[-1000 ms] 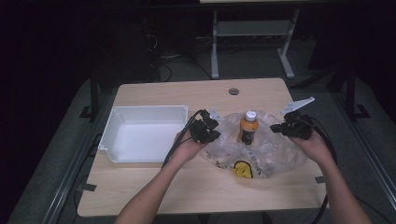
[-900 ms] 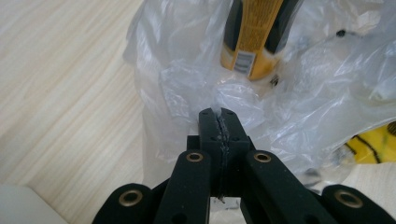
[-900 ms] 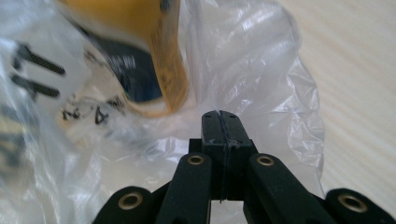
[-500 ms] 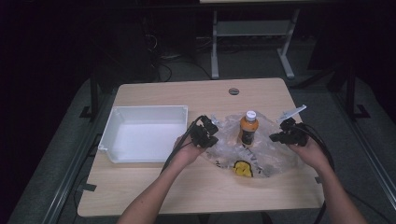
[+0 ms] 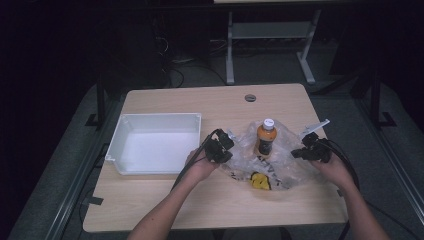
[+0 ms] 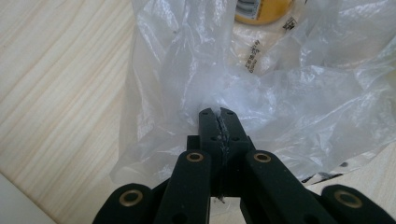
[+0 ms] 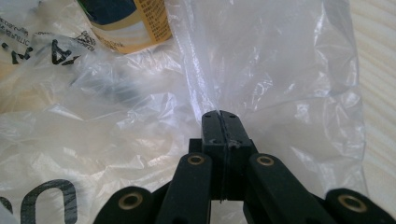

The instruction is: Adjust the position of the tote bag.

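Both hands have sunk toward the table [image 5: 165, 200] since a second ago, each claw, left [image 6: 217, 112] and right [image 7: 219, 113], clamped tight on an edge of the clear plastic bag [image 5: 280, 165] at the table's right. With the orange bottle [image 5: 265, 137] upright inside between them, uneven slack could tip it, or the thin film could tear at a pinch.

Clear crumpled plastic bag [image 5: 280, 162] on table, orange bottle [image 5: 266, 137] upright inside.

Both forearms reach forward, left tongs [image 5: 223, 148] and right tongs [image 5: 303, 148] clamped shut, well apart.
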Demonstrator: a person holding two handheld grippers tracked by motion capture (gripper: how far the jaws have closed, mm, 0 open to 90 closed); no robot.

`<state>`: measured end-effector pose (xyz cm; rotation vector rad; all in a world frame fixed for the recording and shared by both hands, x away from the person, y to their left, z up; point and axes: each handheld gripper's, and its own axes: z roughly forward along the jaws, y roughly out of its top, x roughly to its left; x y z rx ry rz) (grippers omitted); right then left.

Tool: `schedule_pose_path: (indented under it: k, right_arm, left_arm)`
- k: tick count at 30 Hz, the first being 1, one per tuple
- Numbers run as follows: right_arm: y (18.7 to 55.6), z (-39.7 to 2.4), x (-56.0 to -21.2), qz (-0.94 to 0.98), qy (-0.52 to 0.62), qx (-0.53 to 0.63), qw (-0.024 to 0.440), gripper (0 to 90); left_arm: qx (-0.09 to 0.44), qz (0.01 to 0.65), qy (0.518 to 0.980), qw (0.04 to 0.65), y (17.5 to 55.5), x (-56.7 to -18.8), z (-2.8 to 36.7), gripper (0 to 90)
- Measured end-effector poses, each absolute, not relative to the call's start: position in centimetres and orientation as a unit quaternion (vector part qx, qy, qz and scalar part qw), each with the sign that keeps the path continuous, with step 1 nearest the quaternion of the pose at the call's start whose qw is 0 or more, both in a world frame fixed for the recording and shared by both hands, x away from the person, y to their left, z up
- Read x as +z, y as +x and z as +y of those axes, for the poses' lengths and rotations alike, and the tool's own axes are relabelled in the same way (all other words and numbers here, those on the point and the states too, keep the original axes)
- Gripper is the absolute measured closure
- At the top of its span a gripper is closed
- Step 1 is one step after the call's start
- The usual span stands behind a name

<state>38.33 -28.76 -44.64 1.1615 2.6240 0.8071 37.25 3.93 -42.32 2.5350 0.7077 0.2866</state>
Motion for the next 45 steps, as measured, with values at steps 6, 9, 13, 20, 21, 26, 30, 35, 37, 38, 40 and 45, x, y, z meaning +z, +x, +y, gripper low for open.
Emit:
schedule_pose_path:
  k: [6, 9, 13, 20, 21, 26, 30, 35, 37, 38, 40, 45]
  right_arm:
    - [38.0, -29.3, -45.2, 0.873, 0.397, 0.274, 0.077, 89.9]
    - [37.9, -29.4, -45.3, 0.871, 0.401, 0.273, 0.075, 89.9]
    - [37.8, -29.7, -45.3, 0.870, 0.402, 0.277, 0.077, 89.9]
    - [37.2, -30.3, -45.5, 0.861, 0.411, 0.290, 0.073, 89.2]
    - [37.1, -30.3, -45.4, 0.862, 0.409, 0.292, 0.075, 87.8]
    - [36.4, -30.4, -43.7, 0.853, 0.405, 0.317, 0.089, 77.9]
    - [35.5, -30.3, -41.8, 0.848, 0.392, 0.342, 0.102, 71.6]
    - [34.2, -29.3, -39.9, 0.851, 0.359, 0.369, 0.109, 65.2]
    - [33.6, -28.7, -39.3, 0.852, 0.342, 0.383, 0.107, 63.4]
    - [33.4, -28.3, -39.1, 0.854, 0.327, 0.389, 0.109, 62.8]
    - [32.9, -27.4, -38.7, 0.857, 0.311, 0.398, 0.104, 61.7]
    - [32.0, -25.1, -38.5, 0.865, 0.275, 0.412, 0.083, 59.7]
  left_arm:
    - [0.105, 0.257, 0.930, 0.241, 37.0, -42.7, 3.9, 90.0]
    - [0.103, 0.257, 0.931, 0.239, 36.9, -42.8, 4.0, 90.0]
    - [0.102, 0.258, 0.930, 0.240, 36.8, -43.0, 4.2, 90.0]
    - [0.099, 0.264, 0.927, 0.247, 36.7, -43.2, 4.5, 90.0]
    - [0.100, 0.264, 0.927, 0.247, 36.7, -43.2, 4.5, 90.0]
    - [0.102, 0.263, 0.926, 0.249, 36.6, -43.1, 4.5, 90.0]
    - [0.103, 0.263, 0.926, 0.250, 36.5, -43.1, 4.5, 90.0]
    - [0.106, 0.262, 0.926, 0.251, 36.5, -43.0, 4.6, 90.0]
    - [0.105, 0.263, 0.925, 0.253, 36.4, -43.1, 4.5, 90.0]
    - [0.105, 0.264, 0.924, 0.255, 36.4, -43.1, 4.5, 90.0]
    - [0.105, 0.265, 0.924, 0.256, 36.4, -43.1, 4.5, 90.0]
    - [0.105, 0.262, 0.925, 0.255, 36.3, -43.1, 4.4, 90.0]
